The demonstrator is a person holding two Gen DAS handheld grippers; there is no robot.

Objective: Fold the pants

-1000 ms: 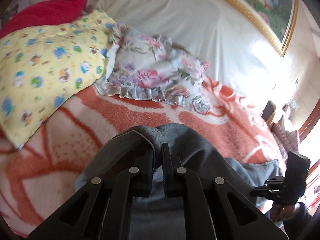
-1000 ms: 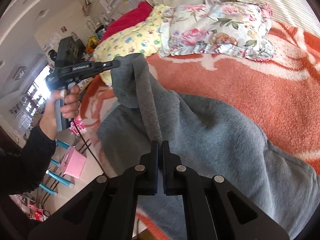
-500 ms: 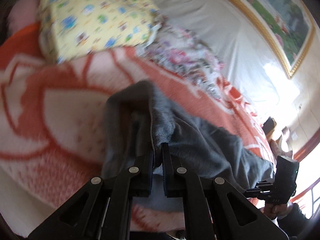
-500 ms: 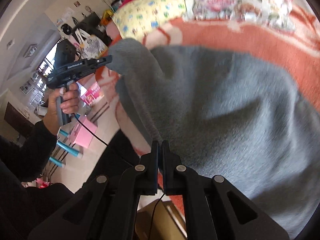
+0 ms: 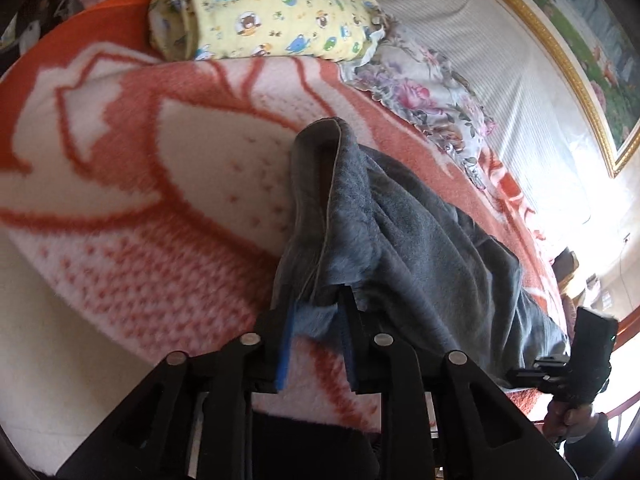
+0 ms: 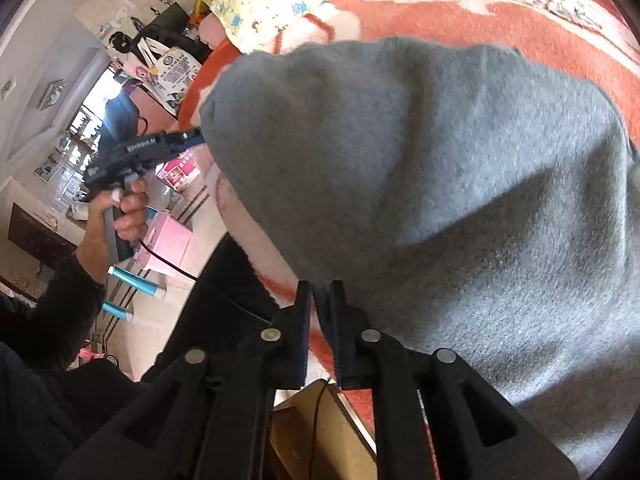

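The grey fleece pants [image 5: 420,240] lie in a heap on the orange and white blanket [image 5: 160,200]. One end stands up in a fold in front of my left gripper [image 5: 316,304]. Its jaws are opening, and loose fabric sits in the gap without being pressed. In the right wrist view the pants [image 6: 440,200] fill the right half. My right gripper [image 6: 320,300] is at their near edge, jaws opening, with only blanket showing through the narrow gap. The left gripper [image 6: 188,138], held in a hand [image 6: 128,208], has its tip at the pants' far corner.
A yellow cartoon pillow [image 5: 272,12] and a floral pillow [image 5: 420,92] lie at the head of the bed, under a gold-framed picture [image 5: 580,60]. Beside the bed are a pink box [image 6: 168,240] on the floor, a cardboard box [image 6: 320,432] and the person's dark-clothed legs [image 6: 224,280].
Both grippers came down toward the blanket with the pants, which went from hanging to lying heaped. Both pairs of jaws went from shut on the fabric to parted.
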